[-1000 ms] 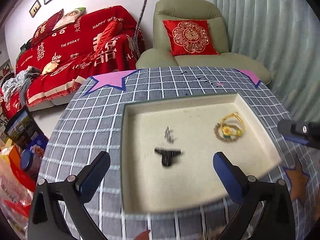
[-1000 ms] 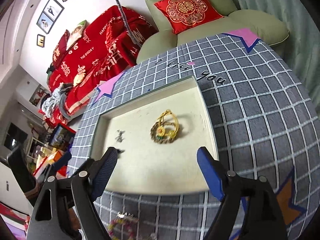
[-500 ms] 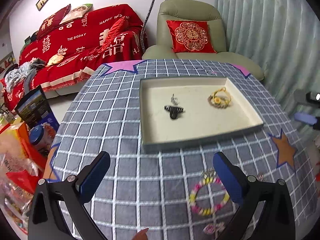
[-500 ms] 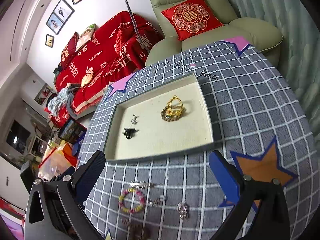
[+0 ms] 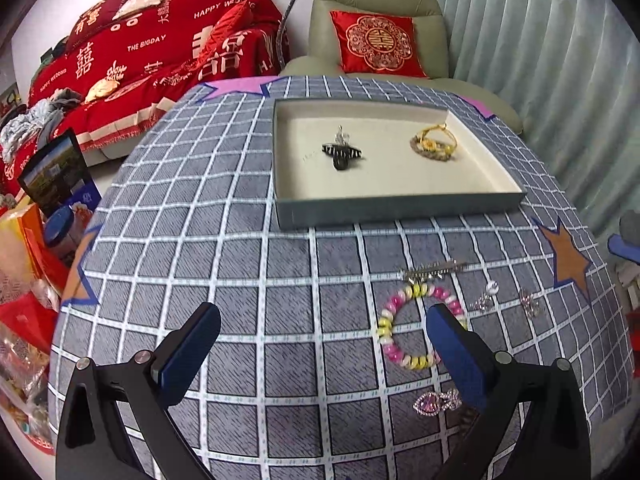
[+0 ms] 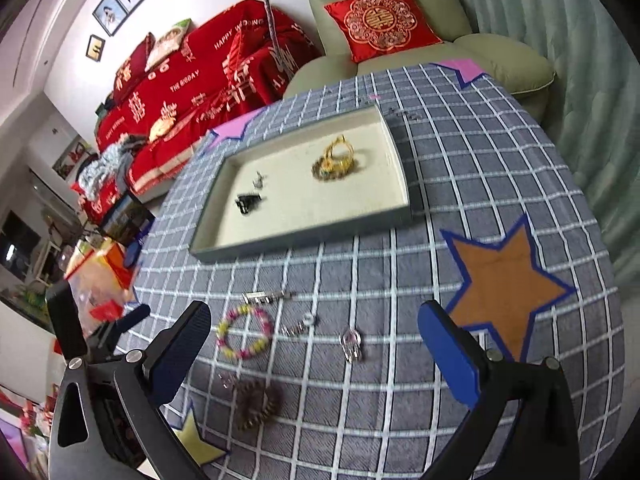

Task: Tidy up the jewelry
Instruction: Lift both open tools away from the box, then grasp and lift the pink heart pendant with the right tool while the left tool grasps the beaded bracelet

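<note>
Beaded bracelet lies below the spread, empty left gripper; right gripper hovers likewise spread.

The right gripper is cut off by the left wrist view's right edge. The pink pendant is partly hidden behind a blue finger. In the right wrist view, the tray contents are blurred; 1 brown bracelet is smeared.
</note>
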`<state>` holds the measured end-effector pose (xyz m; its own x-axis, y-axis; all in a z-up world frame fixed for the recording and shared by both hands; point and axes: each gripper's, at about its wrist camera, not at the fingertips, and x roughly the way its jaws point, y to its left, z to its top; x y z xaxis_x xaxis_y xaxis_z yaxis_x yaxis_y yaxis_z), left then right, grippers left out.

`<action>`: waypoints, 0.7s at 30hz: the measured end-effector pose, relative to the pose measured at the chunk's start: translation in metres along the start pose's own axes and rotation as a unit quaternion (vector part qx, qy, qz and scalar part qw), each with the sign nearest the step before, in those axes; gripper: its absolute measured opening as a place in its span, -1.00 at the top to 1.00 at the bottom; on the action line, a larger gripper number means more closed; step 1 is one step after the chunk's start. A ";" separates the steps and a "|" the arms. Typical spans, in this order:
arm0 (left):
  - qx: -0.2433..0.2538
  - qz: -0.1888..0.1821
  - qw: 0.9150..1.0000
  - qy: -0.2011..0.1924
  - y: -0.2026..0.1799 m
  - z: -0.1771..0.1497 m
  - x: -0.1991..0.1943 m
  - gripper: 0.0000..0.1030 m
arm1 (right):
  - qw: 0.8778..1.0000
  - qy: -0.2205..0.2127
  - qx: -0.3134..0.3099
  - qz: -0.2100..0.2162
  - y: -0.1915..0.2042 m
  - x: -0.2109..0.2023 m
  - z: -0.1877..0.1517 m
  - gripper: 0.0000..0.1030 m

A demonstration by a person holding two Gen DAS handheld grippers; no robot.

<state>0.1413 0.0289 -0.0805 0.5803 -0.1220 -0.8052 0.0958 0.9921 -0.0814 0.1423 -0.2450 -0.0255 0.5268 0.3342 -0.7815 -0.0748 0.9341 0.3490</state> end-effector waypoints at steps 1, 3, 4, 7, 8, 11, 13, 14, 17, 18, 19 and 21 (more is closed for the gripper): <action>-0.001 0.000 1.000 0.003 -0.001 -0.002 0.001 -1.00 | 1.000 0.002 -0.001 -0.002 0.000 0.001 -0.003 -1.00; -0.004 -0.001 1.000 0.007 -0.002 -0.005 0.004 -1.00 | 1.000 0.010 -0.001 -0.006 0.000 0.003 -0.011 -1.00; -0.004 -0.002 1.000 0.008 -0.002 -0.006 0.005 -1.00 | 1.000 0.013 -0.002 -0.008 -0.001 0.004 -0.013 -1.00; -0.002 -0.002 1.000 0.012 -0.004 -0.009 0.008 -1.00 | 0.999 0.022 -0.007 -0.025 -0.002 0.009 -0.021 -1.00; -0.001 -0.002 1.000 0.014 -0.005 -0.009 0.010 -1.00 | 0.999 0.024 -0.010 -0.030 -0.002 0.010 -0.022 -1.00; 0.003 -0.003 1.000 0.021 -0.009 -0.010 0.015 -1.00 | 0.998 0.032 -0.017 -0.045 -0.002 0.017 -0.027 -1.00; 0.008 -0.002 1.000 0.023 -0.011 -0.010 0.018 -1.00 | 0.997 0.037 -0.023 -0.056 -0.001 0.021 -0.030 -1.00; 0.010 -0.002 1.000 0.024 -0.012 -0.010 0.020 -1.00 | 0.997 0.040 -0.026 -0.064 -0.001 0.024 -0.031 -1.00; 0.016 -0.002 1.000 0.025 -0.015 -0.010 0.023 -1.00 | 0.995 0.048 -0.036 -0.081 -0.001 0.033 -0.035 -1.00; 0.016 -0.001 1.000 0.026 -0.015 -0.009 0.024 -1.00 | 0.994 0.050 -0.038 -0.086 0.000 0.036 -0.036 -1.00; 0.015 -0.001 1.000 0.026 -0.015 -0.009 0.025 -1.00 | 0.994 0.052 -0.040 -0.089 -0.001 0.038 -0.036 -1.00; 0.011 -0.003 1.000 0.028 -0.014 -0.008 0.027 -1.00 | 0.993 0.055 -0.043 -0.097 -0.001 0.044 -0.037 -1.00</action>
<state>0.1491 0.0116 -0.1061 0.5336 -0.1260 -0.8363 0.1168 0.9903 -0.0747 0.1337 -0.2268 -0.0793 0.4437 0.1541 -0.8829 -0.0562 0.9880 0.1442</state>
